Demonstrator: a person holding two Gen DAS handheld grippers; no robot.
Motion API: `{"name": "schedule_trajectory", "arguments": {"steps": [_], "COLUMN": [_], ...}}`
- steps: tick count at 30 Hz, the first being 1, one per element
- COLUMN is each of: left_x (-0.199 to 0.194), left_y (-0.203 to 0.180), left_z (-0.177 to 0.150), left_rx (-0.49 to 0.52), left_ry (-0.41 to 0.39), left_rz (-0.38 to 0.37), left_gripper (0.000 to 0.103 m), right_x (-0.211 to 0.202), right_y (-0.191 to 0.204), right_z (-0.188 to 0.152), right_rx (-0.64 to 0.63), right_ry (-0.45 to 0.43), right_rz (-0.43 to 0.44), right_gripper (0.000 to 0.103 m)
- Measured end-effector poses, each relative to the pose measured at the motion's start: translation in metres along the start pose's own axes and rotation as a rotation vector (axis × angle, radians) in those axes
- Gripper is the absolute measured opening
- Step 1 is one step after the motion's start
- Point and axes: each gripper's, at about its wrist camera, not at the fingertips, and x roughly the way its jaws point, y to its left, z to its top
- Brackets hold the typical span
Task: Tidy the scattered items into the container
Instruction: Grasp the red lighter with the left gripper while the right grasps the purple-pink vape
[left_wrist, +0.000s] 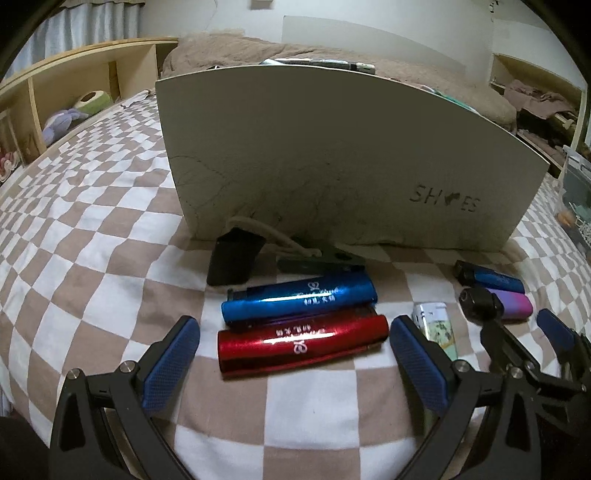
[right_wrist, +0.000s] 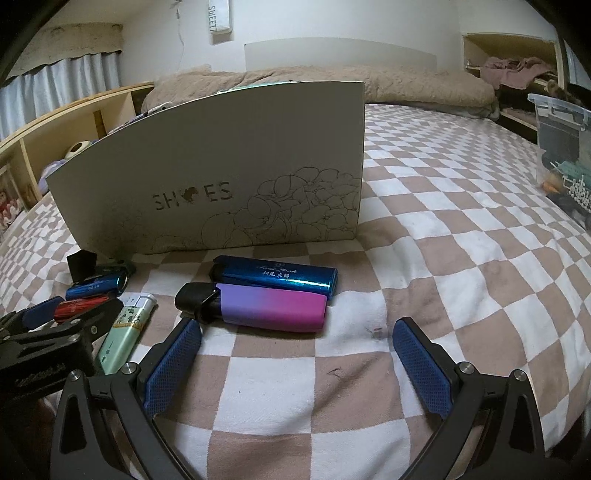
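A white shoe box (left_wrist: 332, 155) marked SHOES stands on the checked bed; it also shows in the right wrist view (right_wrist: 221, 173). In front of it lie a blue lighter (left_wrist: 299, 297), a red lighter (left_wrist: 301, 343), a pale green lighter (left_wrist: 437, 321), a black block (left_wrist: 234, 262) and a dark clip (left_wrist: 321, 260). My left gripper (left_wrist: 295, 362) is open, its jaws either side of the red lighter's near end. My right gripper (right_wrist: 295, 362) is open just short of a purple-pink vape (right_wrist: 258, 308), with a second blue lighter (right_wrist: 275, 278) behind it.
A checked bedsheet (right_wrist: 461, 221) covers the bed, with a brown blanket (right_wrist: 332, 83) at the far end. Wooden shelves (left_wrist: 74, 88) run along the left. A clear plastic bin (right_wrist: 565, 147) with items sits at the right edge.
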Motion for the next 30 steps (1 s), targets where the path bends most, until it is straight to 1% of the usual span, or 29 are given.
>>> {"name": "schedule_trajectory", "arguments": {"steps": [2, 5, 9, 12, 15, 18, 21, 24, 26, 28, 30], "left_x": [0.000, -0.002, -0.005, -0.007, -0.008, -0.009, -0.009, -0.008, -0.014, -0.014, -0.015], "left_y": [0.000, 0.003, 0.014, 0.029, 0.036, 0.038, 0.038, 0.036, 0.028, 0.030, 0.031], "left_z": [-0.001, -0.004, -0.005, -0.003, -0.002, -0.002, -0.002, -0.003, -0.010, -0.010, -0.010], "left_rx": [0.000, 0.019, 0.075, 0.050, 0.041, 0.039, 0.050, 0.057, 0.050, 0.044, 0.046], "left_ry": [-0.005, -0.015, -0.016, -0.021, -0.026, -0.027, -0.028, -0.033, -0.033, -0.032, -0.034], "left_rz": [0.002, -0.003, -0.049, -0.057, -0.051, -0.056, -0.044, -0.031, -0.035, -0.036, -0.030], "left_gripper": [0.103, 0.103, 0.103, 0.103, 0.103, 0.103, 0.103, 0.103, 0.103, 0.103, 0.103], "right_x": [0.004, 0.002, 0.003, 0.006, 0.006, 0.005, 0.009, 0.018, 0.026, 0.032, 0.035], "right_y": [0.006, 0.006, 0.009, 0.017, 0.026, 0.034, 0.043, 0.048, 0.050, 0.054, 0.057], "right_z": [0.004, 0.003, 0.005, 0.010, 0.015, 0.021, 0.027, 0.034, 0.038, 0.040, 0.039], "right_rx": [-0.002, -0.002, -0.009, -0.020, -0.038, -0.042, -0.047, -0.009, 0.030, 0.027, -0.001], "right_ry": [-0.001, -0.010, -0.012, -0.007, 0.020, 0.060, 0.085, 0.108, 0.121, 0.130, 0.140], "right_rz": [0.001, 0.007, 0.014, 0.014, 0.024, 0.068, 0.074, 0.044, 0.008, -0.026, -0.051], "right_gripper": [0.103, 0.103, 0.103, 0.103, 0.103, 0.103, 0.103, 0.103, 0.103, 0.103, 0.103]}}
